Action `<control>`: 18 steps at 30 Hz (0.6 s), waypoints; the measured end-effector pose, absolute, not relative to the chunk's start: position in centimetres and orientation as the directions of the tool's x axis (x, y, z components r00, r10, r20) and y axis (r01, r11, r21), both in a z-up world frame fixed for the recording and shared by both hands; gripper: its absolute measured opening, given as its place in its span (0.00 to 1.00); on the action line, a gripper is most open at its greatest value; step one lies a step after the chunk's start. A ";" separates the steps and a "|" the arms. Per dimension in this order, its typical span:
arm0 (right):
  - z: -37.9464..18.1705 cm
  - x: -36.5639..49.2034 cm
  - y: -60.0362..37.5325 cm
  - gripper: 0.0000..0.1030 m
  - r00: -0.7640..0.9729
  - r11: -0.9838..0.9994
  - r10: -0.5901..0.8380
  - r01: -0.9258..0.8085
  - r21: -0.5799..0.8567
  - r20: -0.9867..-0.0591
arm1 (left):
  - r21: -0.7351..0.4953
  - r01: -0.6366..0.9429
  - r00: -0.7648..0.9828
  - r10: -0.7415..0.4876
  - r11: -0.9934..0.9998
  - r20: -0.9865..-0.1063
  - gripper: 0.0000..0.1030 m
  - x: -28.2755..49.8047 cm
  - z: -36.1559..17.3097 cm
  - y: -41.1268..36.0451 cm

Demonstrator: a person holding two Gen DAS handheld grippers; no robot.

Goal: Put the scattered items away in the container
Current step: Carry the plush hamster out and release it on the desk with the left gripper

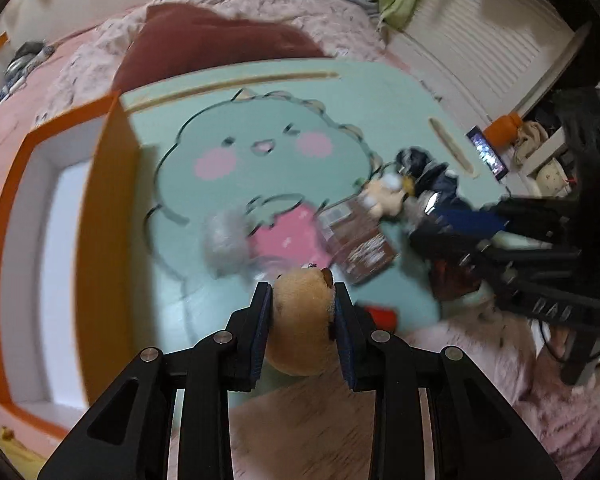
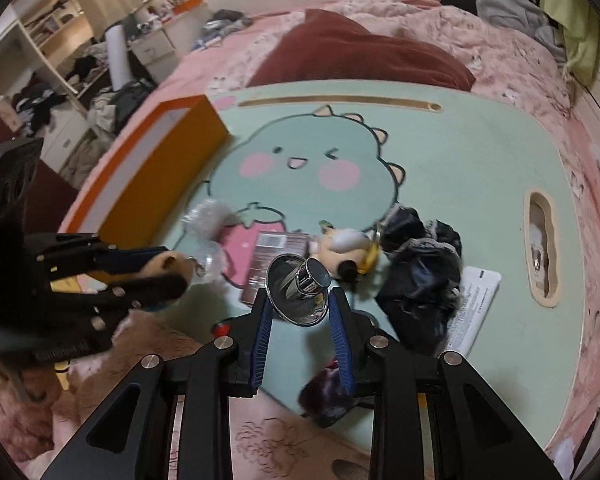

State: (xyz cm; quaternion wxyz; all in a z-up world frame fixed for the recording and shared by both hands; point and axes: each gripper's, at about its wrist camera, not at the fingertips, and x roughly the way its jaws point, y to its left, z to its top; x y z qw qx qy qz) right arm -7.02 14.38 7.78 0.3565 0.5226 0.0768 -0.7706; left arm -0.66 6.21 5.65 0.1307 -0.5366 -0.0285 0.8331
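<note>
claws: left claw (image 1: 302,312) pinching 1 tan plush (image 1: 302,320); right claw (image 2: 300,304) pinching 1 chrome funnel (image 2: 300,290).

A dark red pillow (image 2: 352,56) lies on the pink quilt (image 2: 512,56).

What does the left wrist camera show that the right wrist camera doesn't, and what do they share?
Only the left wrist view looks down into the orange box, showing its white inside, and shows an orange bottle off the table's far edge.

Only the right wrist view shows the shiny metal cup clamped in the right gripper, a white paper sheet and a purple item.

Both show the left gripper shut on the tan plush, the green dinosaur table, the brown packet and the black bag.
</note>
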 end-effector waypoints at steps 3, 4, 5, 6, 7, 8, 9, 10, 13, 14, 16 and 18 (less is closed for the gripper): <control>7.7 -7.2 14.5 0.27 -0.195 -0.742 -0.468 0.616 0.263 -0.862 | -0.206 -0.157 -0.423 0.254 -0.966 -0.870 0.36 -2.6 5.5 5.8; 7.9 -7.3 14.6 0.28 -0.196 -0.743 -0.472 0.613 0.268 -0.860 | -0.209 -0.144 -0.438 0.252 -0.967 -0.863 0.37 -3.0 5.2 5.7; 8.1 -7.2 14.8 0.29 -0.199 -0.744 -0.478 0.610 0.274 -0.855 | -0.211 -0.130 -0.456 0.248 -0.969 -0.855 0.41 -3.2 4.9 5.5; 8.4 -7.2 14.9 0.30 -0.204 -0.743 -0.487 0.607 0.280 -0.849 | -0.215 -0.123 -0.476 0.248 -0.969 -0.844 0.50 -3.3 5.0 5.3; 8.9 -7.1 15.2 0.35 -0.212 -0.740 -0.505 0.606 0.293 -0.837 | -0.219 -0.126 -0.493 0.252 -0.968 -0.833 0.54 -3.2 5.1 5.2; 9.3 -7.0 15.4 0.42 -0.218 -0.737 -0.520 0.604 0.304 -0.826 | -0.220 -0.130 -0.506 0.255 -0.967 -0.824 0.64 -3.1 5.2 5.1; 9.8 -7.0 15.7 0.47 -0.227 -0.737 -0.534 0.598 0.317 -0.814 | -0.219 -0.133 -0.518 0.256 -0.967 -0.816 0.67 -3.1 5.3 5.2; 10.3 -6.9 16.1 0.56 -0.242 -0.739 -0.550 0.587 0.331 -0.799 | -0.219 -0.131 -0.534 0.255 -0.967 -0.806 0.67 -3.0 5.5 5.2; 12.0 -6.7 17.6 0.59 -0.332 -0.766 -0.576 0.537 0.353 -0.747 | -0.247 -0.111 -0.572 0.265 -0.963 -0.777 0.67 -2.2 6.3 4.4; 12.7 -6.5 18.1 0.59 -0.378 -0.784 -0.566 0.520 0.338 -0.732 | -0.264 -0.107 -0.585 0.276 -0.958 -0.763 0.67 -1.7 6.7 4.0; 14.0 -5.8 19.1 0.59 -0.490 -0.829 -0.521 0.484 0.278 -0.699 | -0.293 -0.100 -0.609 0.291 -0.951 -0.738 0.67 -0.3 7.5 3.0; 15.0 -4.8 20.0 0.61 -0.581 -0.861 -0.482 0.455 0.229 -0.656 | -0.289 -0.090 -0.631 0.279 -0.953 -0.724 0.73 1.5 8.1 2.3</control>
